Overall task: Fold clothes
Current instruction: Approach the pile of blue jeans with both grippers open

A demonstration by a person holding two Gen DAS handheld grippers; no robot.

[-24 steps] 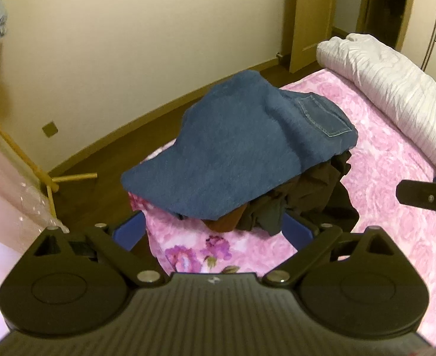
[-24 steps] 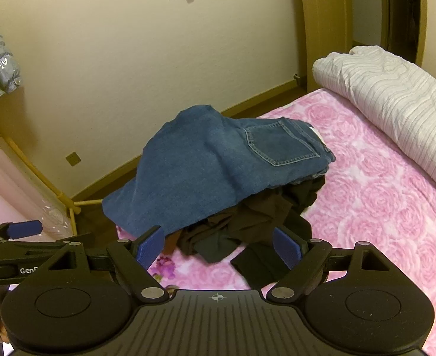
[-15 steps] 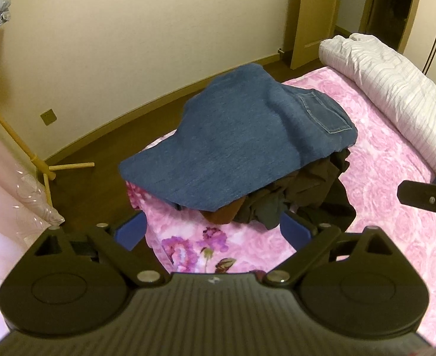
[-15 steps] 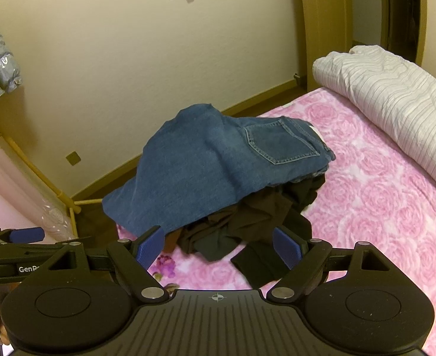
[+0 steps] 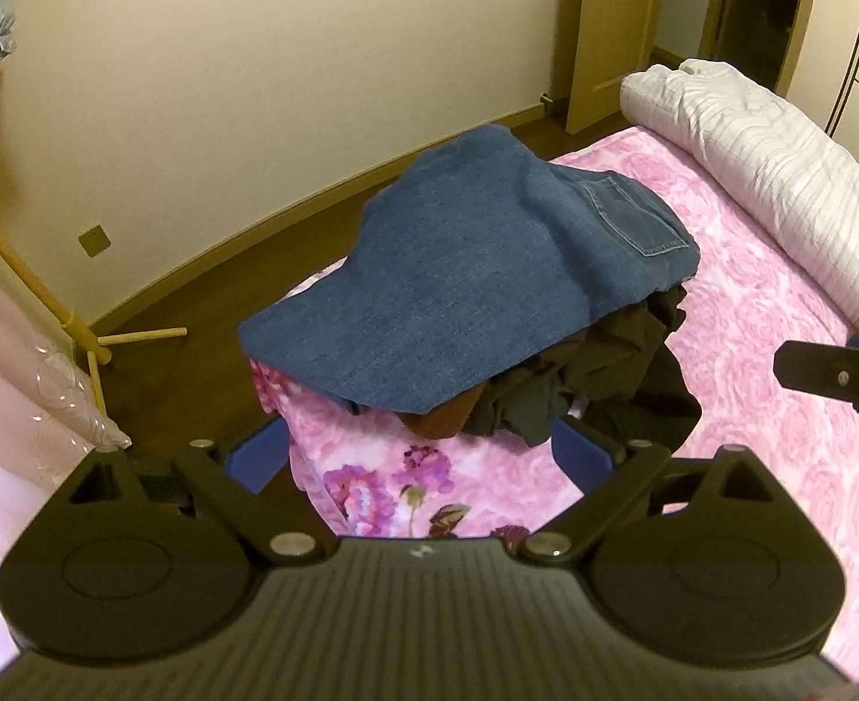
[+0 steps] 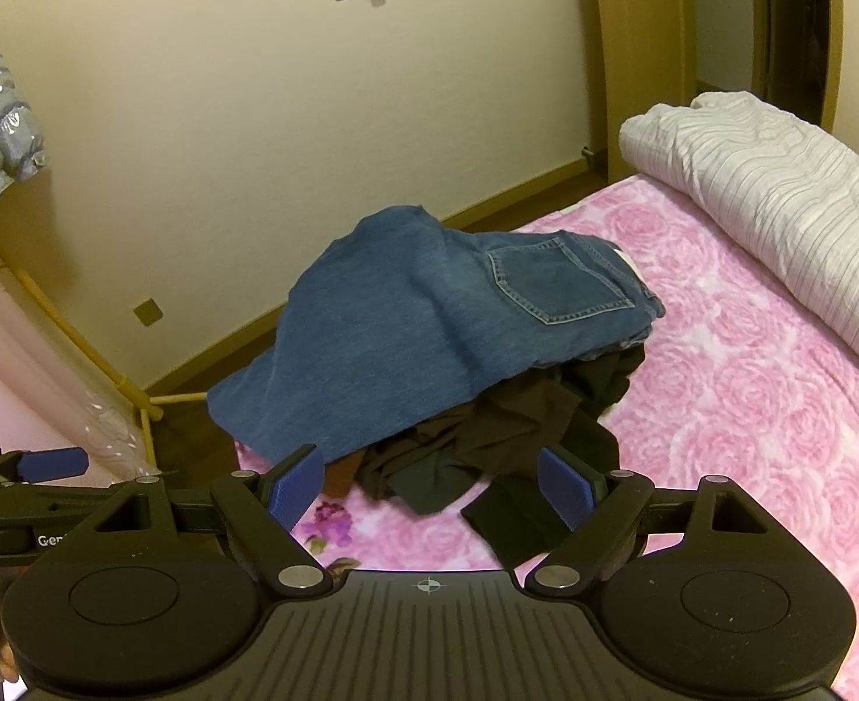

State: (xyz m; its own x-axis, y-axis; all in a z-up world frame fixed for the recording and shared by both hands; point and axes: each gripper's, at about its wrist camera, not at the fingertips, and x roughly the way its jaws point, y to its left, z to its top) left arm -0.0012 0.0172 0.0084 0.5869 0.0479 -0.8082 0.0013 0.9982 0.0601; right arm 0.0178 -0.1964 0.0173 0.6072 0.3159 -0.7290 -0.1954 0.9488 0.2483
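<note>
A pair of blue jeans (image 5: 476, 274) lies draped over a heap of dark clothes (image 5: 593, 374) at the corner of the bed; a back pocket faces up. A brown garment (image 5: 435, 423) peeks out under the jeans' front edge. The jeans (image 6: 429, 321) and dark heap (image 6: 487, 438) also show in the right wrist view. My left gripper (image 5: 420, 458) is open and empty, just short of the heap's front edge. My right gripper (image 6: 432, 485) is open and empty, close to the dark clothes.
The bed has a pink rose-patterned cover (image 5: 779, 467). A rolled white striped duvet (image 5: 779, 163) lies along the far right. A wooden rack (image 5: 49, 304) stands on the floor at left. The wall and a door (image 6: 645, 47) are behind.
The left gripper has risen and tilted slightly, so the heap sits a little higher and more centred in its view. The right gripper has barely moved. The clothes have not moved.
</note>
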